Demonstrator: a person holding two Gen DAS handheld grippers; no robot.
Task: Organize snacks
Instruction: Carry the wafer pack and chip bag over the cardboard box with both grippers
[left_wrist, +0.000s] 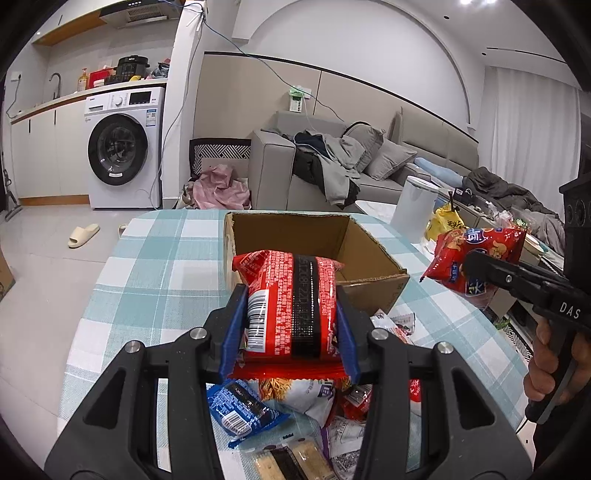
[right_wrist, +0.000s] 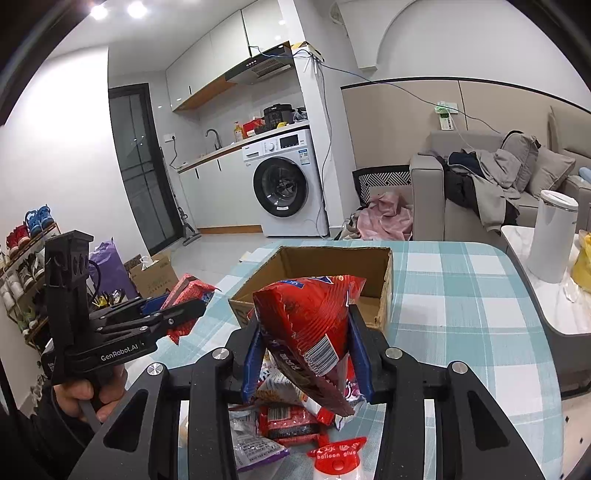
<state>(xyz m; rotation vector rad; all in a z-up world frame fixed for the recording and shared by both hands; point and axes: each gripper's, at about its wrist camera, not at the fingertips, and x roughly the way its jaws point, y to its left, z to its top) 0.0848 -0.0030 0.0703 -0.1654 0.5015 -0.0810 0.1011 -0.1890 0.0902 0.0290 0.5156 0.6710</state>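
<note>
Meanwhile, each gripper (left_wrist: 291, 317) (right_wrist: 306, 350) clamps a red foil snack packet (left_wrist: 288, 302) (right_wrist: 314, 325) near the empty brown cardboard box (left_wrist: 369, 258); loose snacks (left_wrist: 240, 406) remain.

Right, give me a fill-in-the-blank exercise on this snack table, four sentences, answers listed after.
1. Each gripper is shut on a ____ snack packet.
2. The cardboard box on the table is ____ at the top.
3. The tablecloth has a ____ pattern.
4. The left gripper holds its packet with the ____ label facing the camera.

Answers: red; open; checked; barcode
</note>
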